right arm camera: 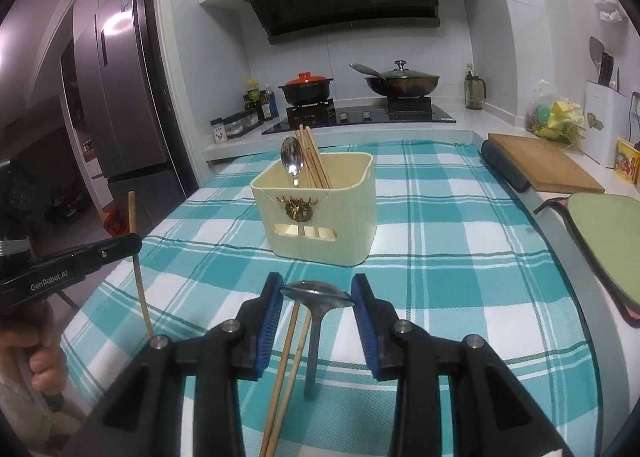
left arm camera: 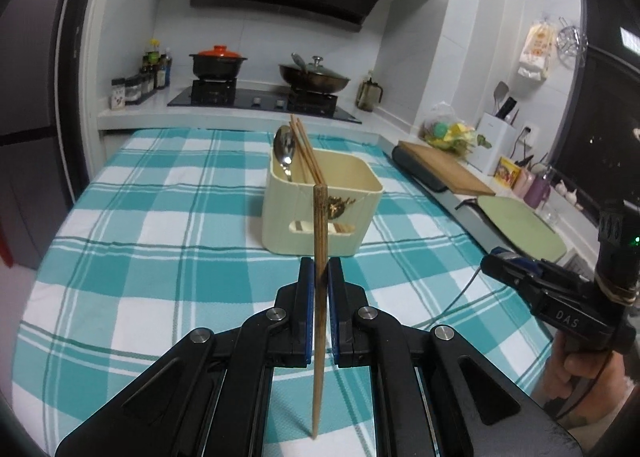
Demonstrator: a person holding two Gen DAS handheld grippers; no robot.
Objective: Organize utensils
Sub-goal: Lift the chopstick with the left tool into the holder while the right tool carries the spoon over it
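I've got the left gripper (left arm camera: 320, 269) clamped tight on a dark wooden chopstick (left arm camera: 320, 257) standing near upright, and the right gripper (right arm camera: 318, 297) closed across the bowl of a steel spoon (right arm camera: 318, 295), handle hanging down, with two loose chopsticks (right arm camera: 286, 369) lying on the checked tablecloth (right arm camera: 460, 257) beneath. Both tools hang over the cloth, tilted down toward the cream utensil holder (right arm camera: 320, 217), which sits ahead holding a spoon and chopsticks. I'd bring each piece over the rim, keep it vertical, and release only once its tip is inside.
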